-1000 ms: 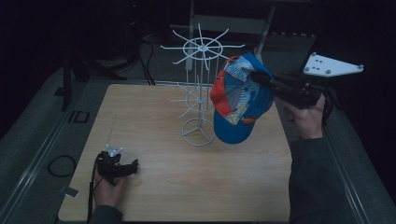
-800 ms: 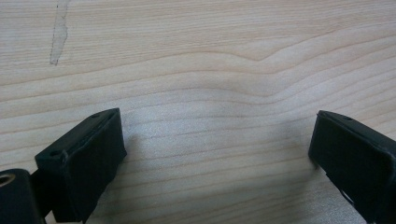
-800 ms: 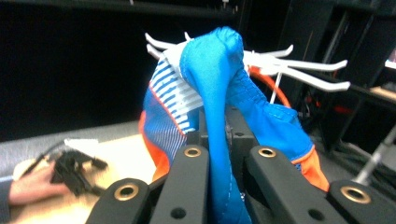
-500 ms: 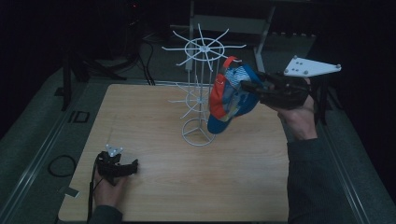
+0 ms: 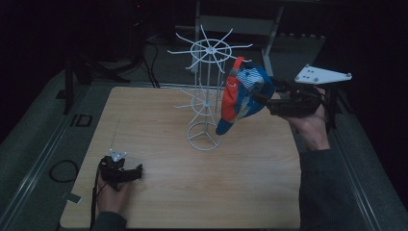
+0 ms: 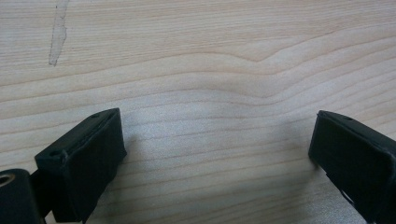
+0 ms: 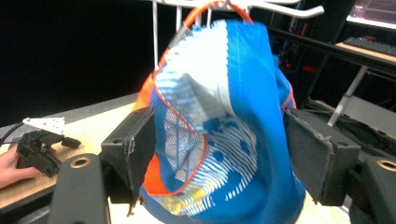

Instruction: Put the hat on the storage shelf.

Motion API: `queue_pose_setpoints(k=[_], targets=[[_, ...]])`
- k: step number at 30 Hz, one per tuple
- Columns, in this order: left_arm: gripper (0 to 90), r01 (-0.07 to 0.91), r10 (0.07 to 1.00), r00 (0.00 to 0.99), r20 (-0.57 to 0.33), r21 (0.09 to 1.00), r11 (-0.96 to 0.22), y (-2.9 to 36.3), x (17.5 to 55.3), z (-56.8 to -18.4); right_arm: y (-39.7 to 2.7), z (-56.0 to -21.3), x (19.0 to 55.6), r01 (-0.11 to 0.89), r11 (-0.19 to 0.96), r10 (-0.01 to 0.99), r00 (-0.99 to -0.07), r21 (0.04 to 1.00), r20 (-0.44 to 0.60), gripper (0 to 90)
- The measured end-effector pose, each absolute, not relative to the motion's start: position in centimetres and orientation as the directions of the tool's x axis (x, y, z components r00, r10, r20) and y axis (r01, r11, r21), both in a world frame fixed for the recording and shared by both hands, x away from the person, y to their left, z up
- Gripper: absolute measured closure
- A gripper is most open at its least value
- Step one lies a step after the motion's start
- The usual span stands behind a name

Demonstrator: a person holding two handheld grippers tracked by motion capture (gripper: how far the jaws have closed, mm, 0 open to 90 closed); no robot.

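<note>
At the right of the high view, a cap (image 5: 243, 94) is clamped in the right gripper (image 5: 269, 98) beside the wire rack (image 5: 207, 91). If released before a hook catches it, the cap could fall. The left gripper (image 5: 137, 169), jaws apart, rests on the table (image 5: 216, 183).

Your high view's v. dim, bkgd near black. Left gripper view is bright w/ soft jaw shadows on the table (image 6: 210, 70). Your cap (image 7: 224, 126) looks slightly blurred.
</note>
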State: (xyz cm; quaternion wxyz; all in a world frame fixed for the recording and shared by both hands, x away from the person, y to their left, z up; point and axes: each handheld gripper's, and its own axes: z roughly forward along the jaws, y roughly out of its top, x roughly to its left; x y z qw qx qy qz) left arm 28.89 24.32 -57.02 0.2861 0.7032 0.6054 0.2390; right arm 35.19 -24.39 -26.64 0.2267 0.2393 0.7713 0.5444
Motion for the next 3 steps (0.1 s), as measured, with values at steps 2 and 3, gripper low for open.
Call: queue_pose_setpoints(k=[2, 3], targets=[[3.9, 0.715, 0.988, 0.153, -0.01, 0.692, -0.103, 24.33, 28.89, -57.02, -24.48, -26.76, 35.19, 0.125, 0.297, 0.618, -0.78, 0.947, -0.091, 27.3], [3.9, 0.715, 0.988, 0.153, -0.01, 0.692, -0.103, 24.33, 28.89, -57.02, -24.48, -26.76, 35.19, 0.125, 0.297, 0.618, -0.78, 0.947, -0.091, 27.3]])
